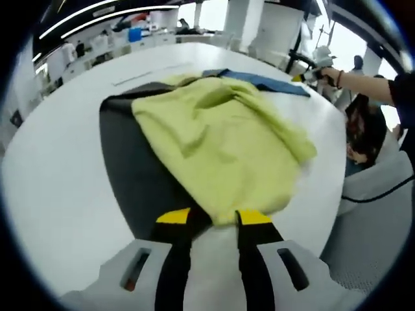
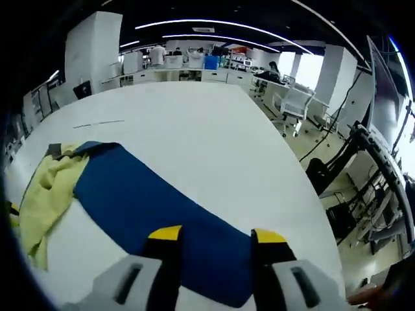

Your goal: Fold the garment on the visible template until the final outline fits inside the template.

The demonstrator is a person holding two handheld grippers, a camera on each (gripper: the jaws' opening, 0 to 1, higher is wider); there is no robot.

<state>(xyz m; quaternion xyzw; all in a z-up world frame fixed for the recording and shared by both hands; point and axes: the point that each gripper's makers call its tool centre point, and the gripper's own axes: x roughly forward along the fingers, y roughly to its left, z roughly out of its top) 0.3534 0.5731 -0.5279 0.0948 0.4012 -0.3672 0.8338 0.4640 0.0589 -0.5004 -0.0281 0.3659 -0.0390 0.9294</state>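
Yellow-green cloth, your rumpled garment (image 1: 220, 146), lies heaped across the dark grey template mat (image 1: 133, 162) on the round white table (image 1: 58, 194) in your left gripper view, with a bare wedge of the mat showing along its left side and the far edge of a blue mat (image 1: 266, 81) just beyond it. Your left gripper (image 1: 214, 217) has its yellow-tipped black jaws at the garment's near hem; the hem sits between the tips, but you cannot tell from here whether they are pinching it or merely resting beside it. A person's outstretched hand (image 1: 332, 74) holds the other gripper past the table's far right edge.

In your right gripper view, the right gripper (image 2: 217, 236) hangs over the near end of the blue mat (image 2: 162, 214), jaws spread apart with nothing between them. The garment (image 2: 48, 194) shows at the mat's left side, bunched on the table (image 2: 214, 136).
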